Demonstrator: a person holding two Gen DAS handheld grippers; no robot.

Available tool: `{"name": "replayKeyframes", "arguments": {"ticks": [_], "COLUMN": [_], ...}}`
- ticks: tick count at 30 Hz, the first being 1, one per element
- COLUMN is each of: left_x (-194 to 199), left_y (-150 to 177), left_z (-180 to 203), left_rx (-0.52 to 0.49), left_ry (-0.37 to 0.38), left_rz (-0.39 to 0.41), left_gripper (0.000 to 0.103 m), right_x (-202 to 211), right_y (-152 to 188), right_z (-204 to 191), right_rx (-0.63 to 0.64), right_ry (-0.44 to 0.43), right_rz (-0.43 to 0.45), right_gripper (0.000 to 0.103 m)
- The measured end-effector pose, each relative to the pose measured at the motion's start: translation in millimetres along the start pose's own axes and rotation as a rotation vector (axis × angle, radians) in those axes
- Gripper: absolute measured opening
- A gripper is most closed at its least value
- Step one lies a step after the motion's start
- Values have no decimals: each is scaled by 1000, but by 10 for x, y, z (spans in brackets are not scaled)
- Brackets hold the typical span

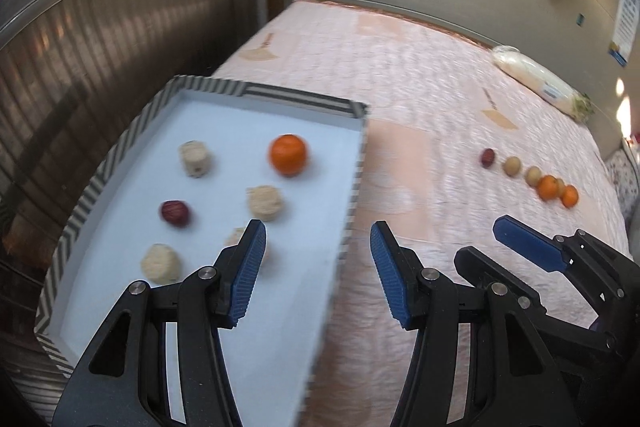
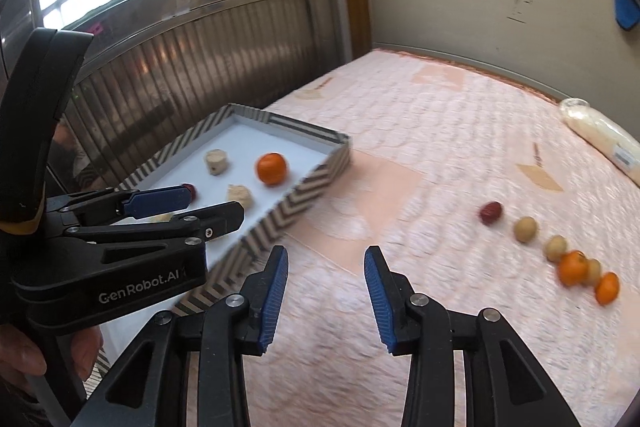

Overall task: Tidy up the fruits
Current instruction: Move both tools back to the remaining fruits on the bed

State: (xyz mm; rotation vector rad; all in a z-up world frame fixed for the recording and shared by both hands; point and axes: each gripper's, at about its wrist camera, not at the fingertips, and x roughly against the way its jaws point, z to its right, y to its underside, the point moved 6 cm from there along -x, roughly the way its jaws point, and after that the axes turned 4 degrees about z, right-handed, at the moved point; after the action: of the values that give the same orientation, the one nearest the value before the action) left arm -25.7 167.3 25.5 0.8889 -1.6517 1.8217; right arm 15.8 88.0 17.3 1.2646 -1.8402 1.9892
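A white tray with a striped rim (image 1: 216, 89) (image 2: 304, 195) lies on the pink bedcover. It holds an orange (image 1: 288, 154) (image 2: 272, 168), a dark red fruit (image 1: 175, 213) and several pale round pieces (image 1: 264, 202). My left gripper (image 1: 318, 247) is open and empty over the tray's right edge. My right gripper (image 2: 326, 267) is open and empty above the bedcover, right of the tray. A row of loose fruit lies at the right: a red one (image 2: 491, 213), pale ones (image 2: 525, 229) and two oranges (image 2: 573, 267) (image 1: 548, 187).
A long plastic-wrapped white bundle (image 1: 540, 79) (image 2: 604, 137) lies at the bed's far right by the wall. A ribbed metal panel (image 1: 100, 39) stands left of the bed. The right gripper's finger shows in the left wrist view (image 1: 528, 245).
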Motion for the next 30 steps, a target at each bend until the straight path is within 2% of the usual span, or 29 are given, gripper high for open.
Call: {"name": "replayKeyframes", "arguments": {"ticks": [10,19,26,30], "left_x": [-135,-301,-590,-823], "left_y": [-31,-199,-325,-358], "left_z": [504,1067,1495,1637], "left_rx": [-49,-133,-206,-213], "left_ry": [91,162,201,223], "left_rz": [-43,-80,-128,-184], "left_gripper": [55,55,55,55], "right_x": [225,347,418,444], "right_y": [216,386,459,472], "right_z": [674,1271,1565,1693], "right_rx": [-89,-200,-238,-247], "right_ry": [96,151,182,193], "right_rz": [-2,1,2,-2], "right_gripper": [38,38,38,38]}}
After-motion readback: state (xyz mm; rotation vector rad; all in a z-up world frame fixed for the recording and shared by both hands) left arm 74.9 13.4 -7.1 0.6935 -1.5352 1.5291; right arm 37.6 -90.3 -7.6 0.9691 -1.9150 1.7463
